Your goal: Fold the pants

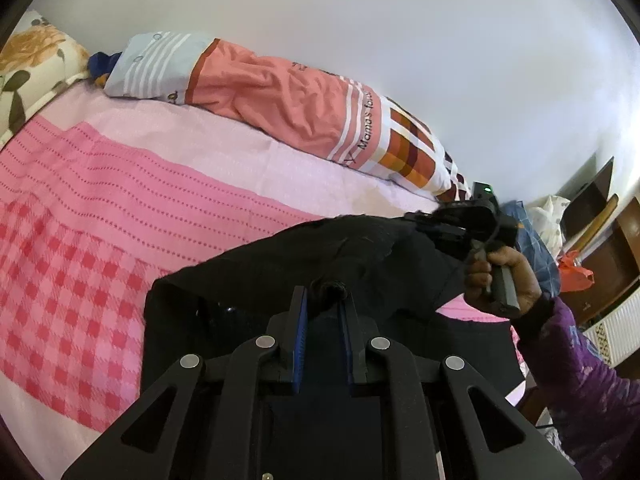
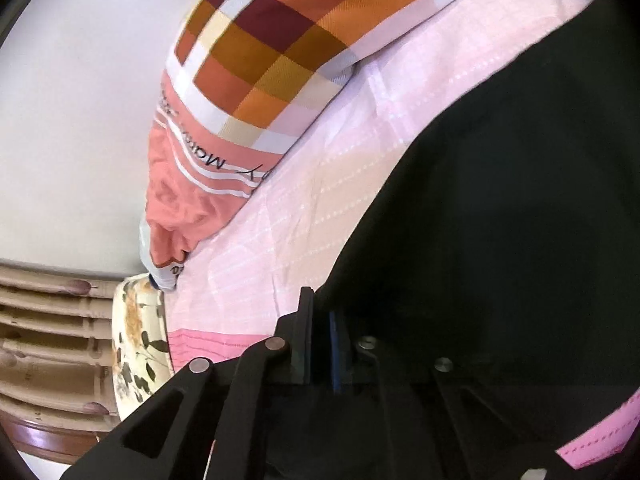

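The black pants (image 1: 360, 256) hang lifted over the pink bed. My left gripper (image 1: 323, 296) is shut on a bunched edge of the pants, which drape below and around its fingers. My right gripper (image 1: 440, 220) shows in the left wrist view, held by a hand, and it pinches another edge of the pants further right. In the right wrist view the right gripper (image 2: 320, 320) has its blue pads closed on the black pants (image 2: 500, 220), which fill the right side of the view.
A pink checked bedspread (image 1: 100, 208) covers the bed. A rolled orange and checked quilt (image 1: 288, 104) lies along the white wall. A floral pillow (image 1: 28, 68) sits at the head. Dark wooden furniture (image 1: 608, 240) and bags stand at the right.
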A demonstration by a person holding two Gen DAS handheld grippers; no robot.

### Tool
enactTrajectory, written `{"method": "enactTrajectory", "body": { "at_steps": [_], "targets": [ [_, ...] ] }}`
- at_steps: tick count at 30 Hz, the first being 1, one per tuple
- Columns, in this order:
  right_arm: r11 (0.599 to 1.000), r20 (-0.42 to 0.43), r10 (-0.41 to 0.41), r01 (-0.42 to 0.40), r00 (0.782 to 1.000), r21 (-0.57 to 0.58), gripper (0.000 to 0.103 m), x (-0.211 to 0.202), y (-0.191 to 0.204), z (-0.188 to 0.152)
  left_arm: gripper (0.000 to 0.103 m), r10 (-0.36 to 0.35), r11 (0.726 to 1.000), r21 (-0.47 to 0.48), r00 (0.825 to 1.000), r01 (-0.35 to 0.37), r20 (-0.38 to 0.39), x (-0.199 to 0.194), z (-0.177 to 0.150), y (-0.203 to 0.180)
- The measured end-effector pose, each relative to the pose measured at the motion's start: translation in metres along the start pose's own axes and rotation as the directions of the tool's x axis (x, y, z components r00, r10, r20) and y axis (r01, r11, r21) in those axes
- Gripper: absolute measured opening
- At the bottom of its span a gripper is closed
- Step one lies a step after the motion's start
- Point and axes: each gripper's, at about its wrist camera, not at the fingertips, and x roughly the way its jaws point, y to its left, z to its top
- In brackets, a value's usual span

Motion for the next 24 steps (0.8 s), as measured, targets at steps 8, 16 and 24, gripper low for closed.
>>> {"method": "enactTrajectory", "body": {
  "at_steps": [8,16,24],
  "targets": [
    [0.994,0.085,0.056,-0.048,0.995,-0.100,0.006,-0.081,-0.015,-0.105,0.015,0.060,0.997,-0.044,0.998,-0.061,-0.012,-0.030,-0.011,0.017],
    [0.998,0.033,0.049,-0.047,0.998,-0.038,0.006,-0.096,-0.053,-0.218,0.015,0.158,0.986,-0.042,0.984,-0.162,-0.080,-0.051,-0.062,0.025],
    [0.999,-0.026,0.038,-0.038,0.999,0.021,0.006,-0.090,-0.081,-0.254,0.015,0.201,0.980,0.007,0.973,-0.201,-0.111,-0.055,-0.099,0.014]
  ]
}}
